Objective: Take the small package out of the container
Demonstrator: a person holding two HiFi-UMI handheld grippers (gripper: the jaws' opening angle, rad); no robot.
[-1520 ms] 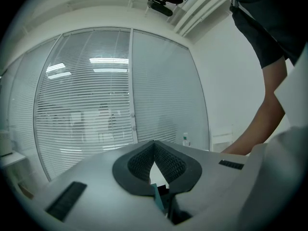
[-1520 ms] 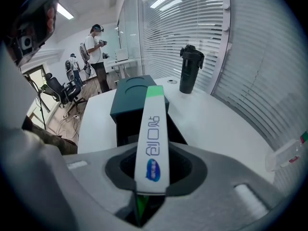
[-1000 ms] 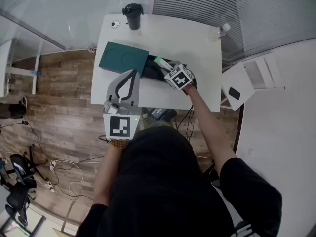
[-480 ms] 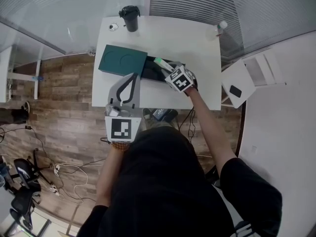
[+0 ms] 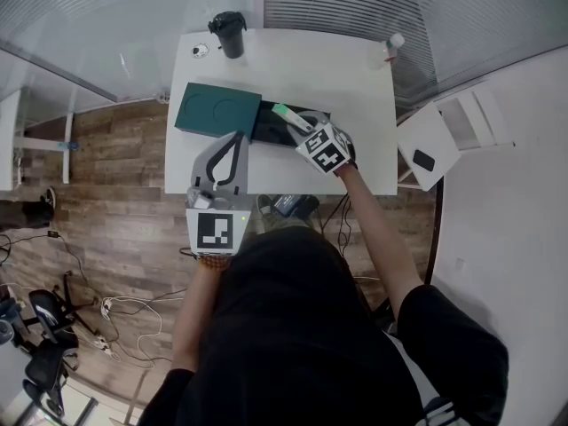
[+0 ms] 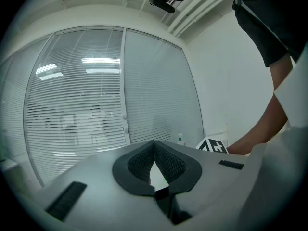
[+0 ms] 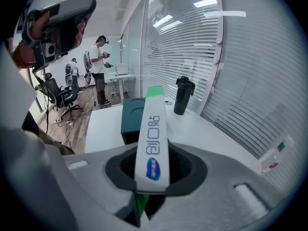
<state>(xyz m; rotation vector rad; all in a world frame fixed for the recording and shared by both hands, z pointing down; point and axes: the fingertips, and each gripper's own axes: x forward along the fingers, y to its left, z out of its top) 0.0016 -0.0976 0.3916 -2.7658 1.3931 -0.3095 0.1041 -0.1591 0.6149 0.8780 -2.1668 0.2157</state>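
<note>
1. On the white rectangular bench (image 5: 346, 78): a dark green rectangular container (image 5: 218, 110), with a black open section along its right side.
2. Right gripper (image 5: 300, 128) over the bench, just beside that open section, jaws clamped on the small flat white-and-green package (image 5: 286, 114).
3. Package standing lengthwise out of the jaws, green end farthest from the gripper, a blue oval logo and grey lettering on its white face.
4. In the head view, green end of the package over the black open section; touching the container or clear of it, impossible to tell.
5. Left gripper (image 5: 236, 138) near the bench's front edge, just beside the container, jaws together at the tips, nothing between them.
6. At the far edge of the bench: a black lidded cup (image 5: 228, 34); at the far right corner, well apart, a small white-capped bottle (image 5: 390, 44).
</note>
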